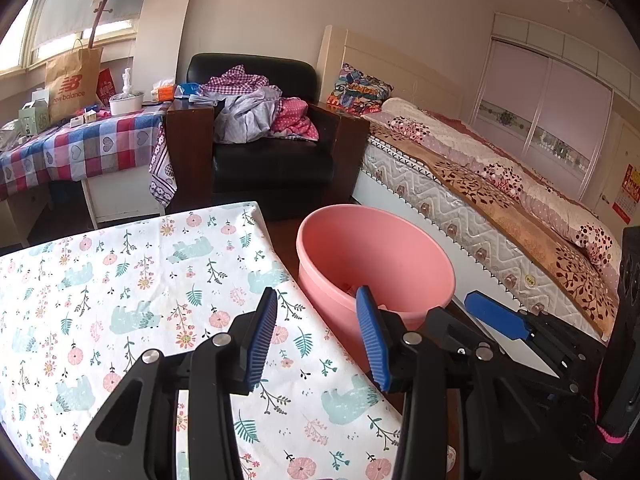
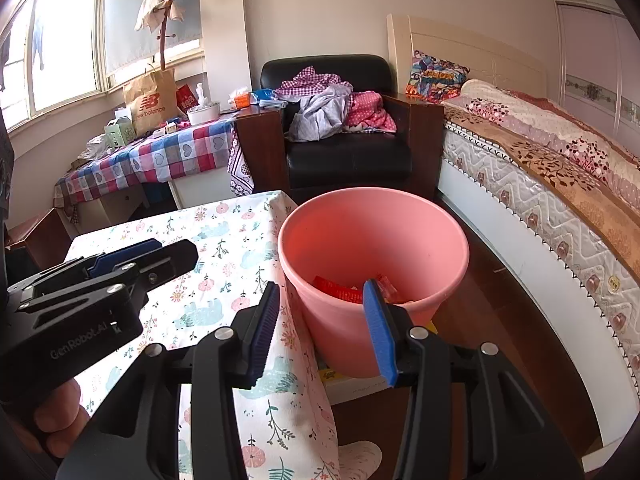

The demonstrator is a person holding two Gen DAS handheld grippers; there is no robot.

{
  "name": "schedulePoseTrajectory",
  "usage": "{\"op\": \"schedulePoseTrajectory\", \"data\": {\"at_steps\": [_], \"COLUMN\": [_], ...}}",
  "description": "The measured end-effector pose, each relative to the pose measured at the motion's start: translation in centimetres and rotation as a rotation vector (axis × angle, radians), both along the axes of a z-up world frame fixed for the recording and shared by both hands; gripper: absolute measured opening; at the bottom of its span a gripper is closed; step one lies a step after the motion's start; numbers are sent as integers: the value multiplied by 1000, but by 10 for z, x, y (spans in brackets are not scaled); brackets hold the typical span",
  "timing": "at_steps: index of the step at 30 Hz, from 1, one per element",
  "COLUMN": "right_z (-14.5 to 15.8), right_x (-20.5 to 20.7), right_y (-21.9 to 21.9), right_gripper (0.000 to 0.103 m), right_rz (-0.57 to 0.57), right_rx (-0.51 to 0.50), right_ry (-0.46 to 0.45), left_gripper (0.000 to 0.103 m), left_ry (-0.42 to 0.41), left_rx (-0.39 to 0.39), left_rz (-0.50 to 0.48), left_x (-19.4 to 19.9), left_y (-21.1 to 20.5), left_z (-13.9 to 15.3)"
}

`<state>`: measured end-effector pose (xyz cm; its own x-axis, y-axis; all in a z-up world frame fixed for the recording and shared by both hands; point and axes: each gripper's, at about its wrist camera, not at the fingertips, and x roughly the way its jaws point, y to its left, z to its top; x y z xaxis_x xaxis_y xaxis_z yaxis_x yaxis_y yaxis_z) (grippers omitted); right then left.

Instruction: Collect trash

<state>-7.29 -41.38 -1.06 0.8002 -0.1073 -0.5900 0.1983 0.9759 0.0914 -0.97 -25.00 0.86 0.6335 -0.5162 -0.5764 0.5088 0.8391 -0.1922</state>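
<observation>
Currently, left wrist view: left gripper [image 1: 316, 336] at bottom centre, blue-padded jaws spread apart with nothing between them, above the edge of the table draped in a white floral cloth [image 1: 120, 300]. Round pink plastic bucket [image 1: 372, 264] sits centre-right, just beside the table; its contents are mostly hidden from this angle. Right gripper [image 1: 496, 316] shows at lower right beside the bucket. Right wrist view: right gripper [image 2: 326, 328] at bottom centre, jaws released and holding nothing, in front of the bucket [image 2: 372, 240]. Red wrappers [image 2: 340, 290] lie in the bucket's bottom. Left gripper [image 2: 132, 256] at left, over the cloth [image 2: 224, 248].
</observation>
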Motion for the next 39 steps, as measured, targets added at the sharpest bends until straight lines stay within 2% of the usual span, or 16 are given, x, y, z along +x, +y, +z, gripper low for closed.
{"op": "schedulePoseTrajectory", "data": {"at_steps": [39], "right_z": [-17], "right_x": [6], "right_y": [-8], "right_gripper": [44], "right_rz": [-6], "right_rx": [35], "right_ry": [33], "left_gripper": [41], "left_ry": [39], "left_rx": [31], "left_rz": [-26], "left_x": [5], "left_y": [-10], "left_z": [-15]}}
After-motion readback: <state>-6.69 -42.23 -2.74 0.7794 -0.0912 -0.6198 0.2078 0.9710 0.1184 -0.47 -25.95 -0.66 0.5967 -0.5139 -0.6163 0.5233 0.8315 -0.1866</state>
